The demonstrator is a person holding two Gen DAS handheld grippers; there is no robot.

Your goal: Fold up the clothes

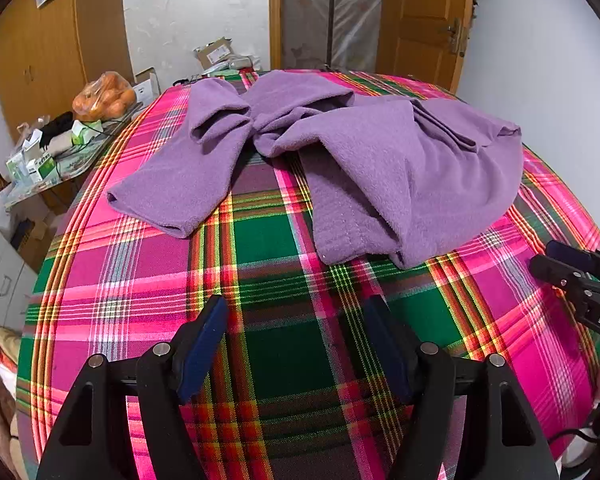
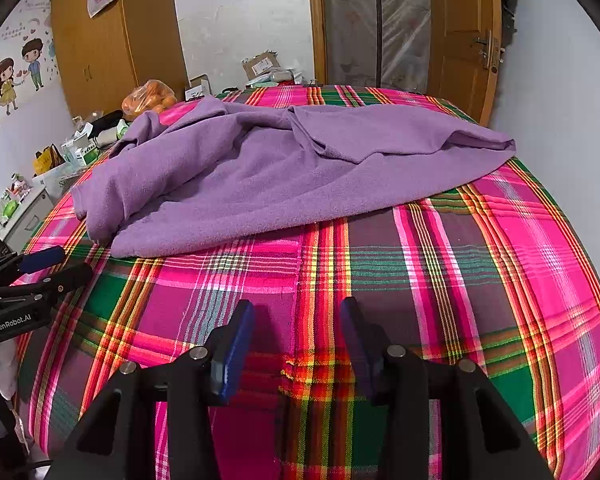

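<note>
A purple fleece garment [image 1: 356, 152] lies crumpled on the plaid bedsheet [image 1: 268, 280], one leg or sleeve stretched toward the left [image 1: 180, 176]. In the right wrist view the same purple garment [image 2: 284, 168] spreads across the far half of the plaid bedsheet [image 2: 440, 280]. My left gripper [image 1: 296, 308] hovers open over bare plaid, short of the garment's near hem. My right gripper [image 2: 298, 312] is also open, with nothing between its blue pads, a little before the garment's near edge. Each gripper shows at the side of the other's view: right gripper [image 1: 548, 258], left gripper [image 2: 64, 264].
A cluttered side table [image 1: 60, 160] with boxes and a bag of oranges [image 1: 104, 96] stands left of the bed. White drawers [image 1: 0, 276] sit near the left edge. A wooden door [image 1: 424, 20] and wardrobe [image 2: 96, 48] stand behind. A white wall borders the bed's right side.
</note>
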